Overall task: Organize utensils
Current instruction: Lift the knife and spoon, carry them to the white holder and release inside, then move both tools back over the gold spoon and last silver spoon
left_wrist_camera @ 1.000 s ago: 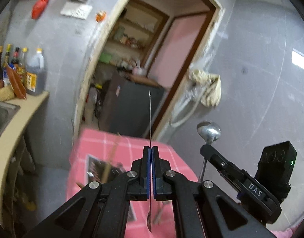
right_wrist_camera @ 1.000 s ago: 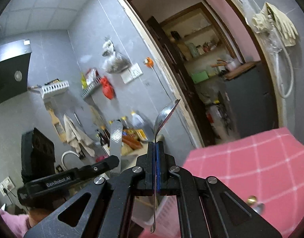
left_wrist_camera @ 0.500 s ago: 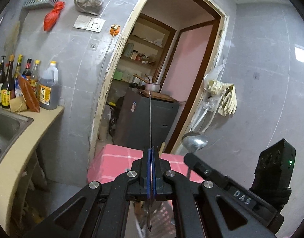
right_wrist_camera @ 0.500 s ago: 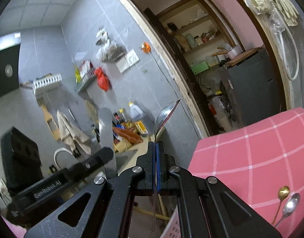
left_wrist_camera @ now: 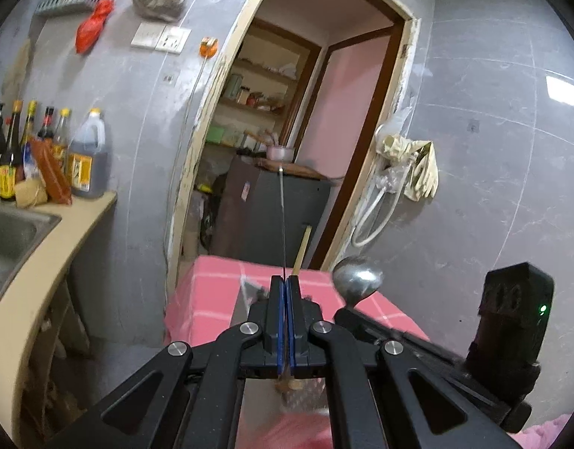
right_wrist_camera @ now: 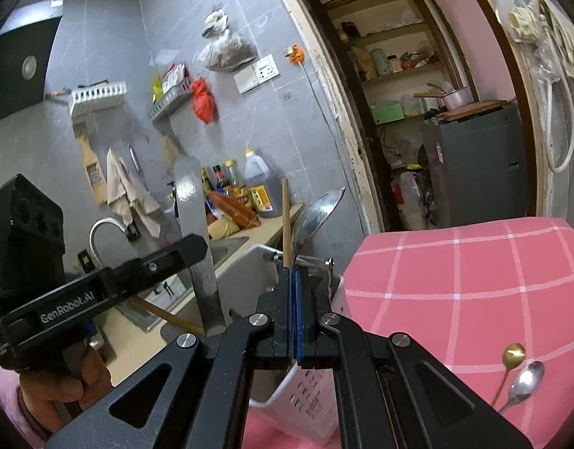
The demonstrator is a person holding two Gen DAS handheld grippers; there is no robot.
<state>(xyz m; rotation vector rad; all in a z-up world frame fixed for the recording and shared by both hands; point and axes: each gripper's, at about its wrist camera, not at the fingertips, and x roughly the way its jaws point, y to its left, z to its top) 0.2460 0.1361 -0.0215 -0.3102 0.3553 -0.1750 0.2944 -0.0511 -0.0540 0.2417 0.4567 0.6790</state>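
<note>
While pressed together, left gripper (left_wrist_camera: 285, 282) fingers pinch flat steel knife blade (left_wrist_camera: 282, 217) upright; right gripper (right_wrist_camera: 295, 273) fingers clamp silver metal spoon (right_wrist_camera: 316, 211) above white slotted plastic basket (right_wrist_camera: 305, 393). Both lower than before, nearer pink checked desk (right_wrist_camera: 474, 280).

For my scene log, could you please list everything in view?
knife: one, grey, in left tool
large spoon: one, silver, in right tool
gold spoon: one, on cloth
small silver spoon: one, beside it
cloth: one, pink checked
basket: one, white, beside cloth
wooden stick: one, tan, upright at basket
bottles: several, dark, on counter
sink: one, steel, in counter
left tool: black, shut on knife
right tool: black, shut on large spoon
hand: one, holding left tool
</note>
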